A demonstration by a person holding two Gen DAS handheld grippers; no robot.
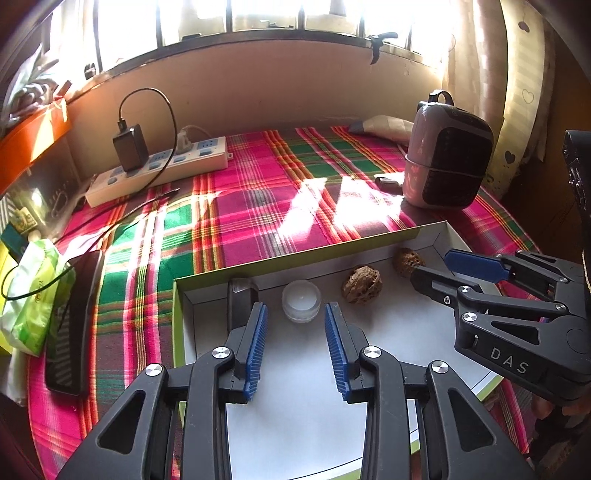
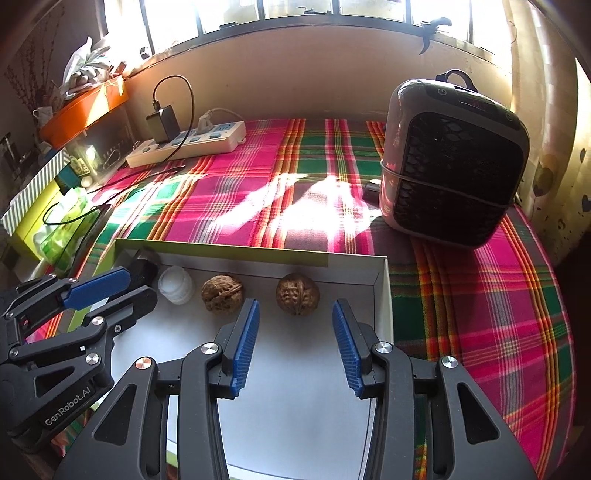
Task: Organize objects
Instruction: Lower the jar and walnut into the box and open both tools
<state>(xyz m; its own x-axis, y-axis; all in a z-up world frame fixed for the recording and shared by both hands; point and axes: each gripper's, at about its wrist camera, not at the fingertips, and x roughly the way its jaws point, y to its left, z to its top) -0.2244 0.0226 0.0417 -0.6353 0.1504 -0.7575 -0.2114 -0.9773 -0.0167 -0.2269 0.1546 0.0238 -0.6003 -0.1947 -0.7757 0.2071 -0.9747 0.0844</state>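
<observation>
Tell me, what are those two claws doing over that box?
A person holds a claw in each hand above a shallow box on a plaid cloth. The left claw is open, just short of a little white jar. The right claw is open too, just short of a walnut. A second walnut and a dark item sit in the same row. Neither claw holds anything.

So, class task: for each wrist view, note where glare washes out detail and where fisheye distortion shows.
Left wrist view: the window is blown out white, and sun patches glare on the plaid cloth; the box rim bows. Right wrist view: similar glare on the cloth, the sill curves strongly, and the heater front sits in shadow.
</observation>
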